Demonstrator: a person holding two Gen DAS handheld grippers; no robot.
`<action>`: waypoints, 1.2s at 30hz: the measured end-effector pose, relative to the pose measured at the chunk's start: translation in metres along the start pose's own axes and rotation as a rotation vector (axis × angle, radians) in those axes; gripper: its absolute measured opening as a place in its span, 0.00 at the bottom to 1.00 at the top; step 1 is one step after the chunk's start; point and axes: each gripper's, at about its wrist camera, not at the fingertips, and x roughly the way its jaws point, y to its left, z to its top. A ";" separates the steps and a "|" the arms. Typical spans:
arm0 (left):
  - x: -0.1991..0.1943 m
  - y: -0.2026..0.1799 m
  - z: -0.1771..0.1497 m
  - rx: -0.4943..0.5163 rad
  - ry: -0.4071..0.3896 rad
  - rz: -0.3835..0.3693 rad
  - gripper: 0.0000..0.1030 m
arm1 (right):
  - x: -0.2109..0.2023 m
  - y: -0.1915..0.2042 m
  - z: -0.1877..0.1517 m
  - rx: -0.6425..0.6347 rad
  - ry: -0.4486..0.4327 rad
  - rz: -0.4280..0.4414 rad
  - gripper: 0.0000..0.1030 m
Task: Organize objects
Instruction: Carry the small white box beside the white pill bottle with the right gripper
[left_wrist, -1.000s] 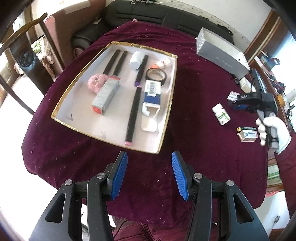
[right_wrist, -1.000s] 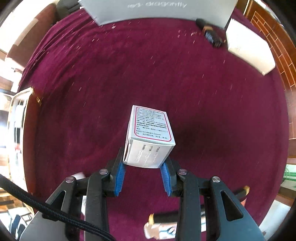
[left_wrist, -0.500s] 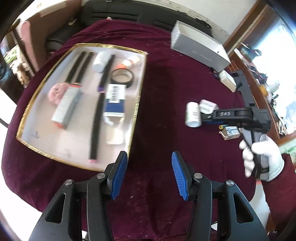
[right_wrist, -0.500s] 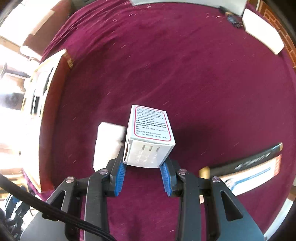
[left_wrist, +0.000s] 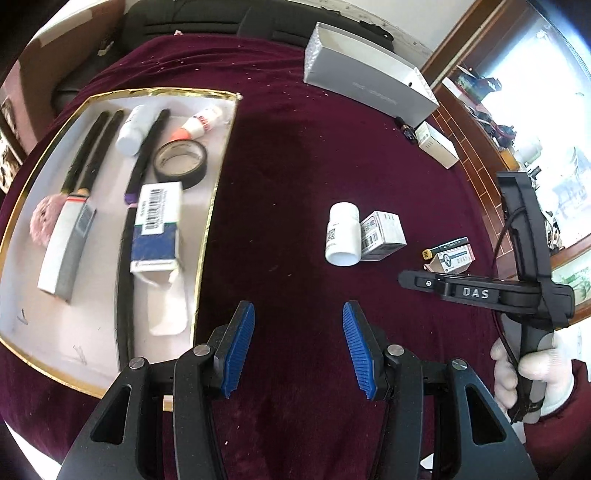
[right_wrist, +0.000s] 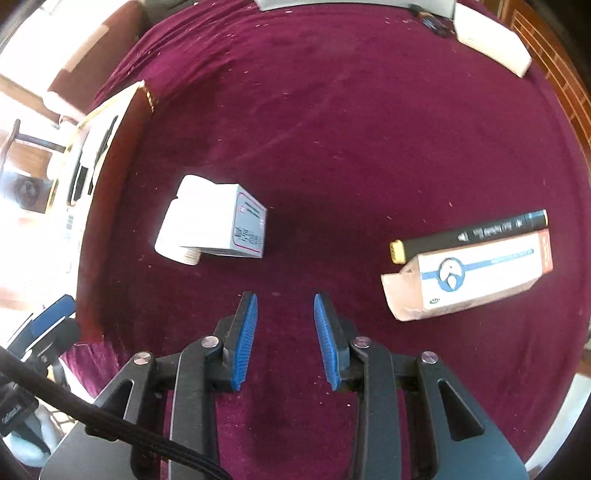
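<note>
A small white printed box (right_wrist: 236, 225) lies on the maroon cloth, leaning against a white bottle (right_wrist: 177, 221) that lies on its side. My right gripper (right_wrist: 285, 297) stands open just short of them, with nothing between its blue pads. In the left wrist view the same box (left_wrist: 384, 234) and bottle (left_wrist: 343, 236) sit mid-table, ahead and to the right of my left gripper (left_wrist: 297, 310), which is open and empty above the cloth. A gold-rimmed tray (left_wrist: 207, 229) to its left holds a blue-white carton (left_wrist: 157, 229), a tape roll (left_wrist: 180, 162), black sticks and other items.
A white-and-blue carton (right_wrist: 469, 277) and a black marker (right_wrist: 469, 234) lie to the right of my right gripper. A long grey box (left_wrist: 369, 88) and a small white box (left_wrist: 437, 146) stand at the far side. A gloved hand (left_wrist: 532, 369) holds the right gripper's handle.
My right gripper let go of the small white box, which now lies against the white bottle, and drew back from it. My left gripper moved rightward, away from the tray.
</note>
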 end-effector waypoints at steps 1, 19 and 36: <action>0.001 -0.001 0.000 0.002 0.002 -0.002 0.43 | -0.002 -0.004 -0.001 0.020 -0.007 0.014 0.30; -0.004 0.007 -0.013 -0.044 -0.013 0.020 0.43 | 0.003 0.025 0.032 0.041 -0.094 0.029 0.33; 0.050 -0.040 0.029 0.139 -0.054 0.028 0.42 | -0.031 -0.039 -0.042 0.160 -0.065 0.084 0.32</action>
